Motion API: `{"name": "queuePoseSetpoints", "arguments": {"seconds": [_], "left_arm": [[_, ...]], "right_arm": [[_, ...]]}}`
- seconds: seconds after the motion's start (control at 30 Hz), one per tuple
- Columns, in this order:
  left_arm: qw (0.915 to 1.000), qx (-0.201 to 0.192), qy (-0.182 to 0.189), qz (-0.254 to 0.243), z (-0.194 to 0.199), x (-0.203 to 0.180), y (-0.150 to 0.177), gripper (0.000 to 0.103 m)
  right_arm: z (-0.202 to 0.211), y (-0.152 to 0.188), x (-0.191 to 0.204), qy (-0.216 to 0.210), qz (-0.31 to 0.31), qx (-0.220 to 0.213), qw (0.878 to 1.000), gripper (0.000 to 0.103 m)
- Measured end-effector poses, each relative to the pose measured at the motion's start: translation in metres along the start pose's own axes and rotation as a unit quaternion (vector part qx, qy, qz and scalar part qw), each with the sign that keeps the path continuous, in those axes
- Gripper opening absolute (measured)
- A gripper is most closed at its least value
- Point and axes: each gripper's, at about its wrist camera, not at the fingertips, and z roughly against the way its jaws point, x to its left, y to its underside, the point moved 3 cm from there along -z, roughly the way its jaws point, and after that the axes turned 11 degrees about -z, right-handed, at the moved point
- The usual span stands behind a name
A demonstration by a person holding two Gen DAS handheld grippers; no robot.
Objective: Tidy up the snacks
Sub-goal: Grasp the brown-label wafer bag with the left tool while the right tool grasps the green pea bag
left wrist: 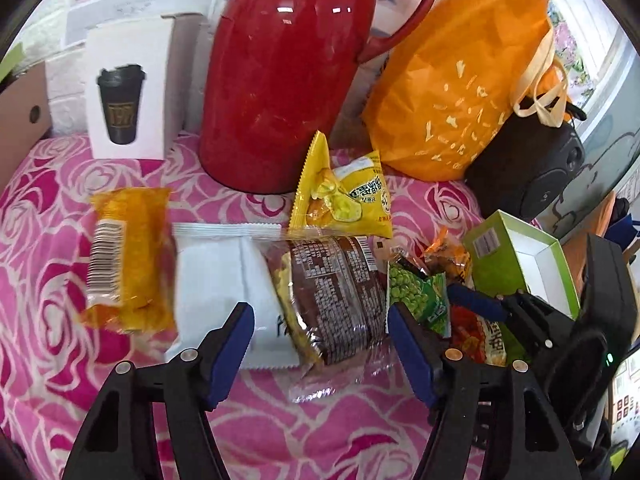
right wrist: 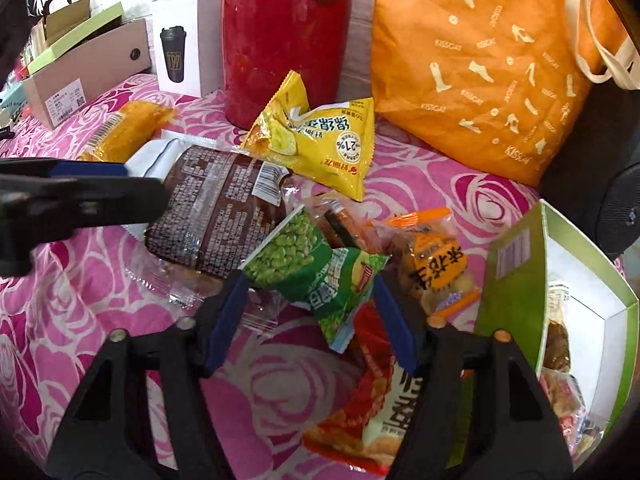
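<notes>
Showing snacks [right wrist: 560, 344] inside the green box [right wrist: 516, 280], only the right wrist view.

The tall glossy red jug [left wrist: 288, 76] loses its top to the frame edge, and the orange-wrapped snack bar [left wrist: 128, 260] is motion-blurred.

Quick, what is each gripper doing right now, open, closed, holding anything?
Left gripper: open, holding nothing, poised over the brown snack packet.
Right gripper: open, holding nothing, its jaws either side of the green pea packet.

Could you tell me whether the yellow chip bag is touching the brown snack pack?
Touching. In the left wrist view, the yellow chip bag's bottom edge overlaps the top of the brown snack pack, with no cloth visible between them.
</notes>
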Motion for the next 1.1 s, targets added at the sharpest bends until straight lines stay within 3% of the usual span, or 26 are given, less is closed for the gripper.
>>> {"name": "queuePoseSetpoints", "arguments": {"seconds": [0.03,0.1,0.2,0.3,0.53,0.77,0.8,0.83,0.87,0.9,0.93,1.1], "left_arm": [[1.0,0.004,0.003,-0.001,-0.006,0.0,-0.002,0.07],[0.9999,0.011,0.001,-0.002,-0.015,-0.001,-0.004,0.07],[0.9998,0.015,0.006,-0.01,-0.024,-0.004,-0.006,0.067],[0.9994,0.025,-0.01,-0.02,-0.03,-0.006,-0.005,0.045],[0.9998,0.018,-0.008,-0.009,-0.019,-0.003,0.003,0.027],[0.9992,0.01,0.006,0.037,0.014,0.004,0.039,0.026],[0.9988,0.004,0.002,0.048,0.02,0.006,0.043,0.029],[0.9984,0.001,0.001,0.057,0.023,0.006,0.046,0.043],[0.9977,-0.001,0.003,0.068,0.026,0.007,0.049,0.06],[0.997,-0.004,0.006,0.077,0.028,0.008,0.051,0.064],[0.9966,-0.006,0.009,0.081,0.029,0.008,0.053,0.064],[0.9957,0.019,0.019,0.089,0.011,0.007,0.058,0.064]], "right_arm": [[-0.001,0.001,-0.001,0.006,0.002,-0.001,1.0,0.049],[-0.003,0.003,-0.003,-0.001,-0.002,0.005,1.0,0.015],[-0.001,0.004,-0.007,-0.013,-0.019,0.003,1.0,0.01],[0.004,0.005,-0.009,-0.026,-0.028,0.003,0.999,0.008],[0.023,0.013,-0.005,-0.065,-0.045,0.003,0.997,0.004],[0.046,0.033,0.009,-0.097,-0.033,0.0,0.995,0.005],[0.048,0.033,0.009,-0.093,-0.029,-0.008,0.995,0.008],[0.048,0.031,0.008,-0.086,-0.028,-0.015,0.996,0.013],[0.046,0.028,0.005,-0.074,-0.029,-0.018,0.997,0.028],[0.044,0.025,0.003,-0.064,-0.032,-0.02,0.997,0.04],[0.042,0.021,0.0,-0.056,-0.035,-0.025,0.997,0.043],[0.02,0.007,-0.003,-0.042,-0.025,-0.014,0.999,0.044]]}}
